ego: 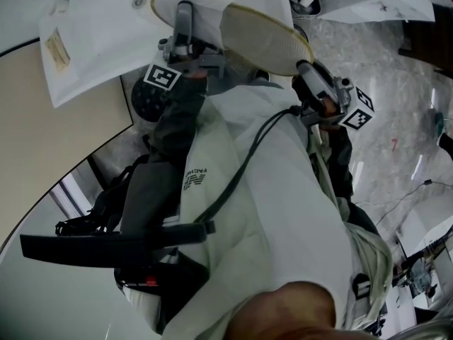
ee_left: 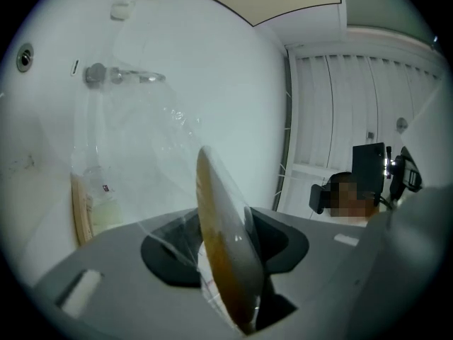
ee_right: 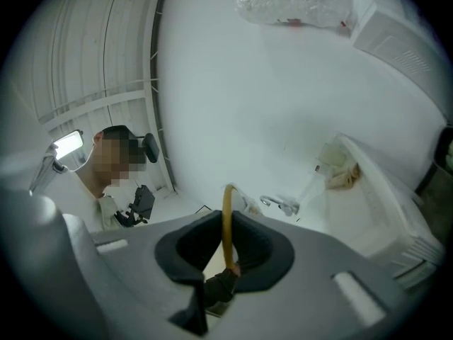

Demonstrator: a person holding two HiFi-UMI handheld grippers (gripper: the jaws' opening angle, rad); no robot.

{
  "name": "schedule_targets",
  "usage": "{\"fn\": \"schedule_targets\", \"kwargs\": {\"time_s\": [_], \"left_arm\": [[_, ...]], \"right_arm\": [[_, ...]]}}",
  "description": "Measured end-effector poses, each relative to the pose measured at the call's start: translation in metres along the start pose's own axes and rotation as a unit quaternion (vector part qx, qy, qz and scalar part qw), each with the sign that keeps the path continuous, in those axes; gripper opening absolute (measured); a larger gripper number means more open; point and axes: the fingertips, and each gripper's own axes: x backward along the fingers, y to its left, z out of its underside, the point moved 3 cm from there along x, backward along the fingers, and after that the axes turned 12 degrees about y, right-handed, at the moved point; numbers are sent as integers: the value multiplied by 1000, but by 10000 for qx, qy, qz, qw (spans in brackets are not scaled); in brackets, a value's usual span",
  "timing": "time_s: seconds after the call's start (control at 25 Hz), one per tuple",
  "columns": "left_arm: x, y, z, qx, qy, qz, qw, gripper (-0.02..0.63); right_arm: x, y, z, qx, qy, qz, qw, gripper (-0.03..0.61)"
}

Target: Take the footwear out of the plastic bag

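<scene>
Slipper [ego: 265, 42] still in the bag [ee_left: 145, 137]; my left gripper [ee_left: 233, 275] pinches it through plastic, right gripper [ee_right: 228, 261] bites its rim.

slipper [ee_left: 228, 246] edge-on between the jaws, seemingly plastic-wrapped

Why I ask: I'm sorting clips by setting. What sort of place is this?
Probably an indoor office or lab-type workroom: marbled hard floor with loose cables, white slatted blinds or panels, and a person wearing what looks like head-mounted gear.
</scene>
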Motion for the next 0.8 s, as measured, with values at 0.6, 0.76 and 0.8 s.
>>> {"fn": "schedule_targets", "kwargs": {"time_s": [0.6, 0.76, 0.8], "left_arm": [[-7, -3, 4, -116, 207, 2, 9997, 143], [-7, 1, 8, -53, 275, -14, 9996, 143], [-7, 2, 9, -36, 282, -20, 9996, 143]], "right_arm": [[-2, -8, 5, 123, 212, 147, 9996, 49], [3, -9, 4, 129, 177, 185, 9996, 49], [4, -9, 4, 122, 162, 188, 9996, 49]]}}
